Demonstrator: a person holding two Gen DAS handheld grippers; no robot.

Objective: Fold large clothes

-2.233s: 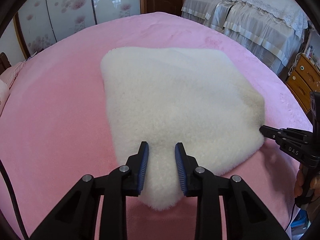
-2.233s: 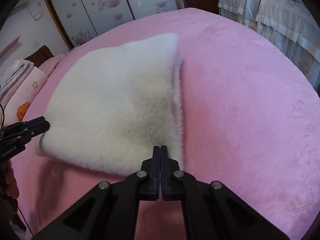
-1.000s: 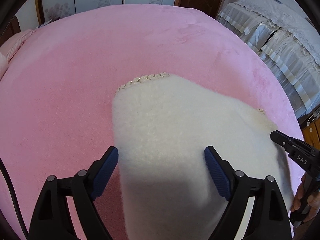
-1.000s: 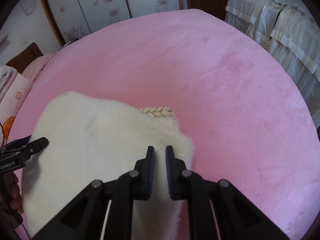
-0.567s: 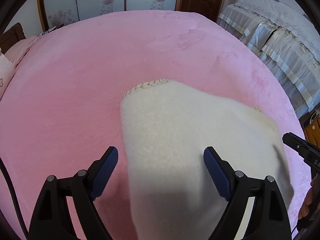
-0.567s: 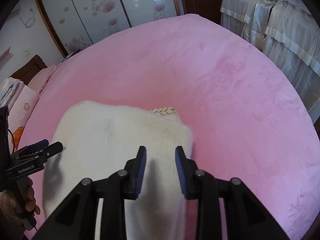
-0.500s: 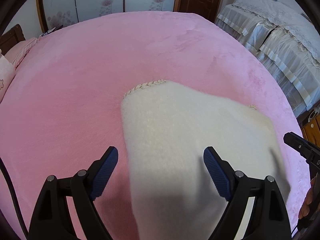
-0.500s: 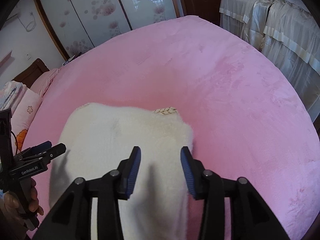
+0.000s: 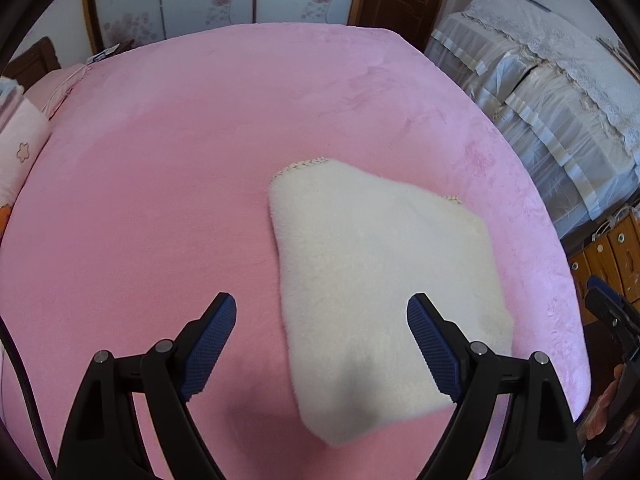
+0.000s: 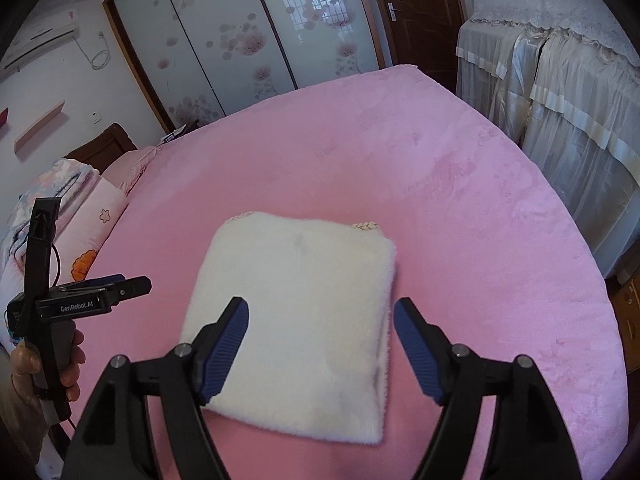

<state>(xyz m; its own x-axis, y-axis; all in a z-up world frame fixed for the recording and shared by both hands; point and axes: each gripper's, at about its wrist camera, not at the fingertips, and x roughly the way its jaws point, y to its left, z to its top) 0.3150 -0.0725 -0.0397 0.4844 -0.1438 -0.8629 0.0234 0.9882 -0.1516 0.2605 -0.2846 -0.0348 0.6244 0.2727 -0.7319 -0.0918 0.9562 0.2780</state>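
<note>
1. The folded white fleece garment (image 10: 296, 320) lies flat on the pink bed (image 10: 460, 184).
2. My right claw (image 10: 320, 344) has just been opening; nothing is between its jaws.
3. My left claw (image 9: 320, 344) is released, empty.
4. I lift both clear without snagging the fleece, then check the edges align.

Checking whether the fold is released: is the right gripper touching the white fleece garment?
Apart. In the right wrist view the right gripper stands open above the white fleece garment, which lies flat on the pink bed, unpinched.
</note>
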